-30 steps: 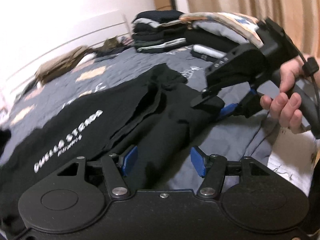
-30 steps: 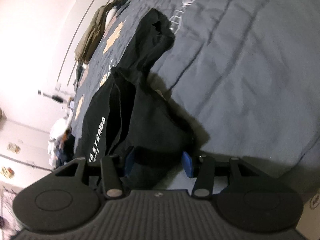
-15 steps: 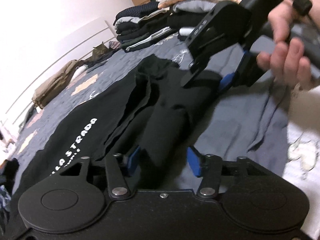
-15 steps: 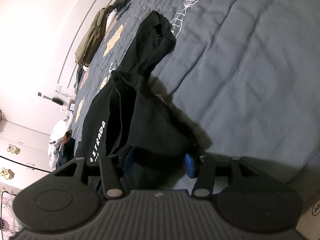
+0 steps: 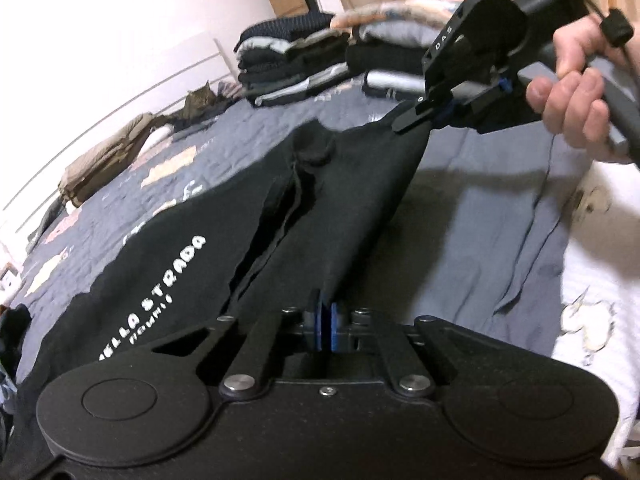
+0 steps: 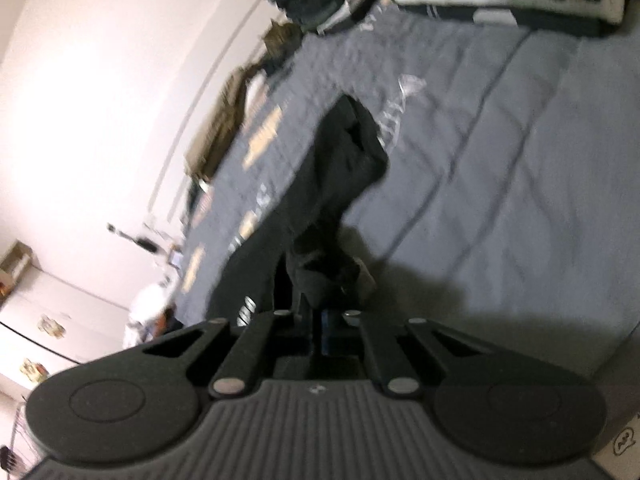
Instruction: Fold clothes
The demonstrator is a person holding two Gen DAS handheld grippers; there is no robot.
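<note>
Both grippers pinch one edge of the black printed cotton T-shirt [image 5: 304, 216]: left gripper [image 5: 324, 326] nearest, right gripper [image 5: 434, 114] beyond, fabric taut between above the grey quilted bed [image 5: 480, 208].

Your left gripper [image 5: 325, 322] is matte black with blue pads, silver screws and round side discs; your right gripper [image 5: 434, 114] carries white "DAS" lettering and a black cable.
</note>
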